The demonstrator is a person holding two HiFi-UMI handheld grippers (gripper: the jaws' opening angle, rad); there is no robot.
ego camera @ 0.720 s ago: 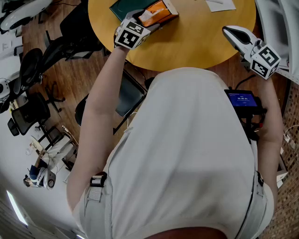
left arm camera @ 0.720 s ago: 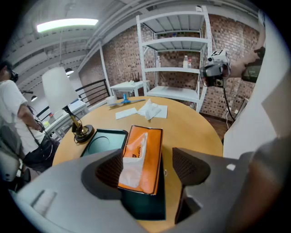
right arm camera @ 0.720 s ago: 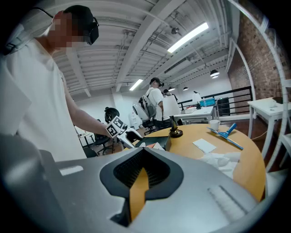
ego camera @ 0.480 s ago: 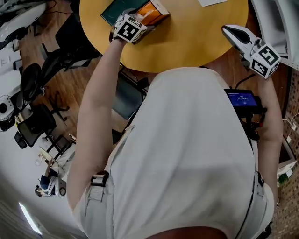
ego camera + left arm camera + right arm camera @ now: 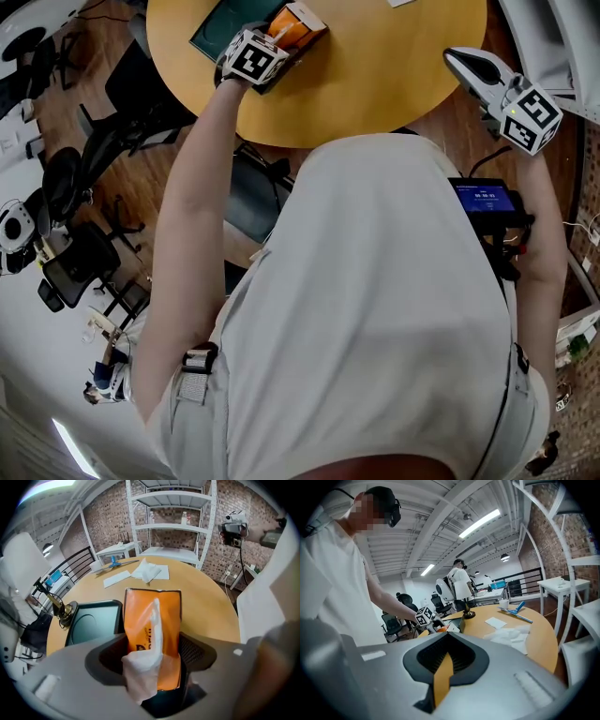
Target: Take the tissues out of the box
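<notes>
Between the fingers of the left gripper (image 5: 153, 651) sits the near end of the orange tissue box (image 5: 166, 613). The fingers stand wide and press on its two sides, so I judge that they hold the box. One white tissue (image 5: 143, 667) stands out of the slot and hangs toward the camera. The box seems to rest on the round counter (image 5: 211, 606), just beside a dark tray (image 5: 89, 620). Some loose tissues (image 5: 149, 570) lie at the far side. The right gripper (image 5: 445, 663) is well apart, near the counter's edge, its fingers almost together with nothing between them.

The danger I see is that the box is soft. Too hard a squeeze could pinch the tissues inside, and then a pull would tear the sheet. With a weak hold, the whole box could rise together with the tissue.
</notes>
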